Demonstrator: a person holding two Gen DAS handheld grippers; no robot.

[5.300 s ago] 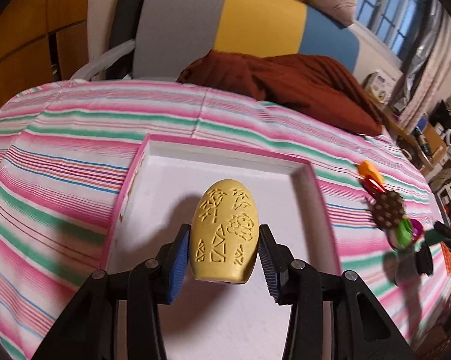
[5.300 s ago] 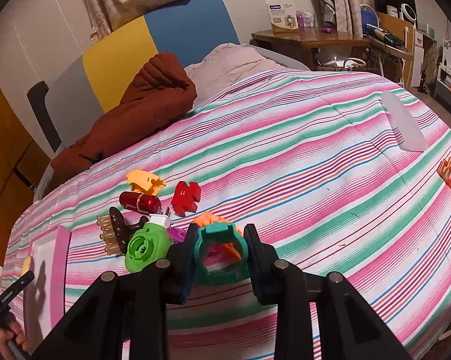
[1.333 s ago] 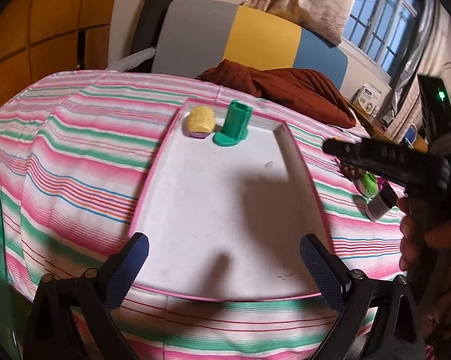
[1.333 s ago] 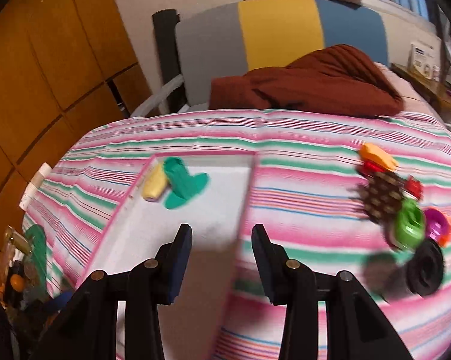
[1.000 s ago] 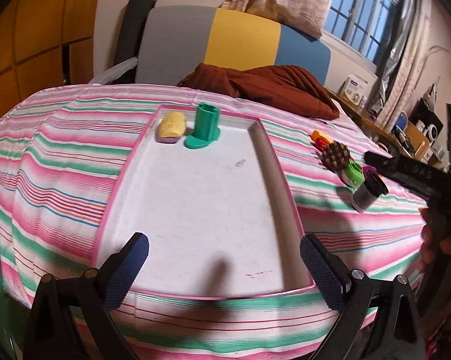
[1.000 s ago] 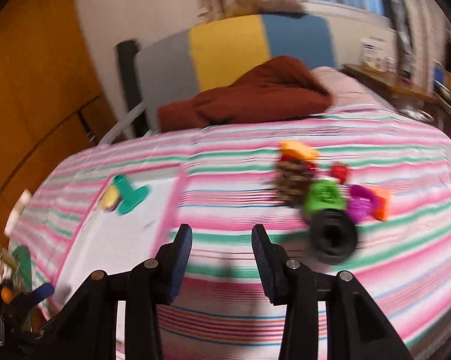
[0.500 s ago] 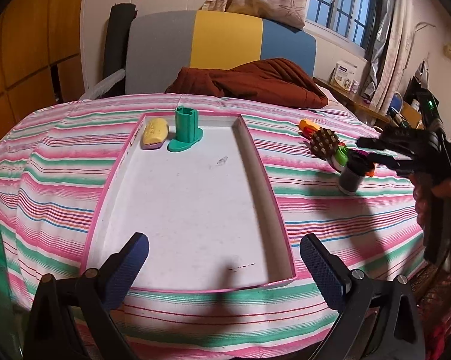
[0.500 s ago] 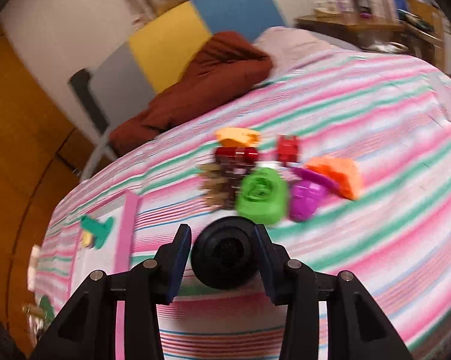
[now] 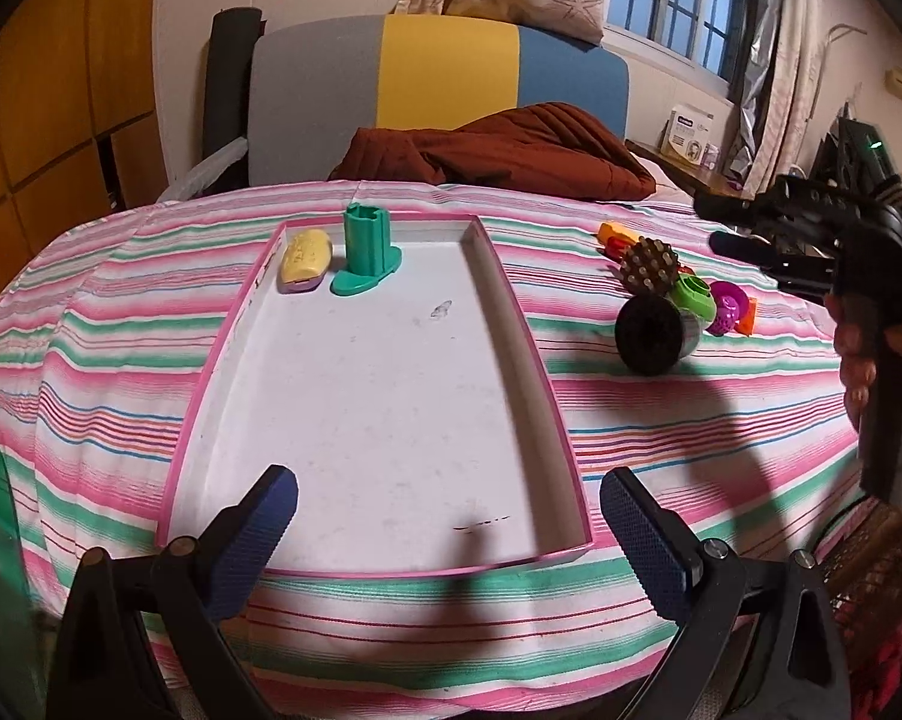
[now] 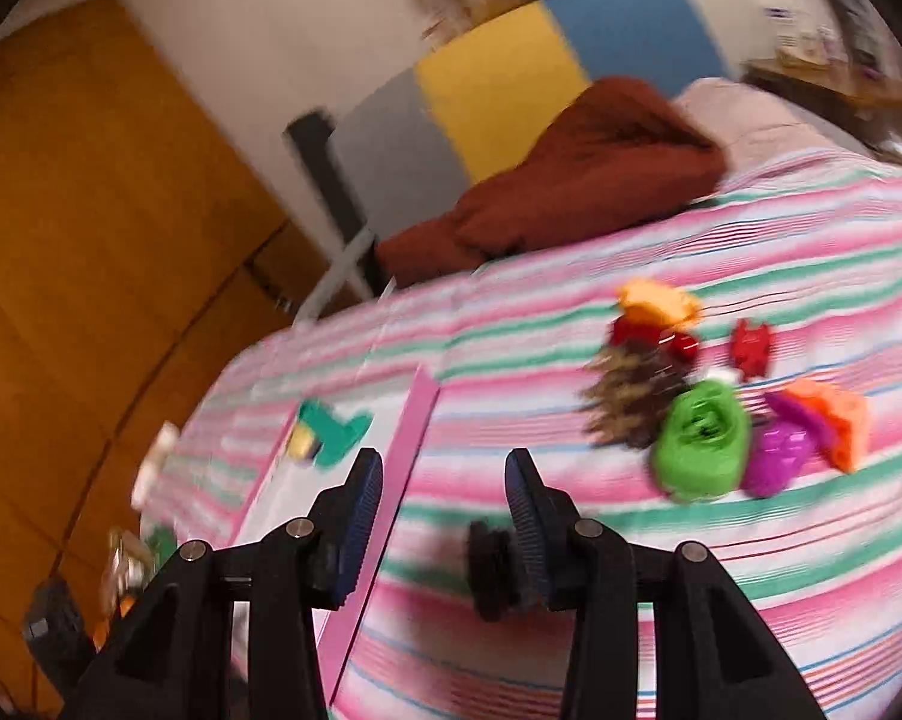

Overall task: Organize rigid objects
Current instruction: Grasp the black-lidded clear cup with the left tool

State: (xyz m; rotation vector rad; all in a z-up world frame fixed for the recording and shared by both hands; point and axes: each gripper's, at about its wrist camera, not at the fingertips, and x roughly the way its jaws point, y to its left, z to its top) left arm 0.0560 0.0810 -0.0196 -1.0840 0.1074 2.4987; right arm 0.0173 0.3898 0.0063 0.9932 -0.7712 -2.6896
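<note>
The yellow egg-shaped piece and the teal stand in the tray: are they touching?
Apart. The left wrist view shows white tray floor between the yellow piece and the teal stand; they sit side by side at the tray's far end.

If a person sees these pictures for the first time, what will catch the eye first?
Probably the big white tray with its pink rim, lying mid-bedspread with only a yellow oval piece and an upright green holder at its far end. To its right sits a bright cluster of small toys, with a black cylinder nearest the camera.

Both grippers: black plastic arms, silver screws, blue ridged pads; right unit shows green LED.
</note>
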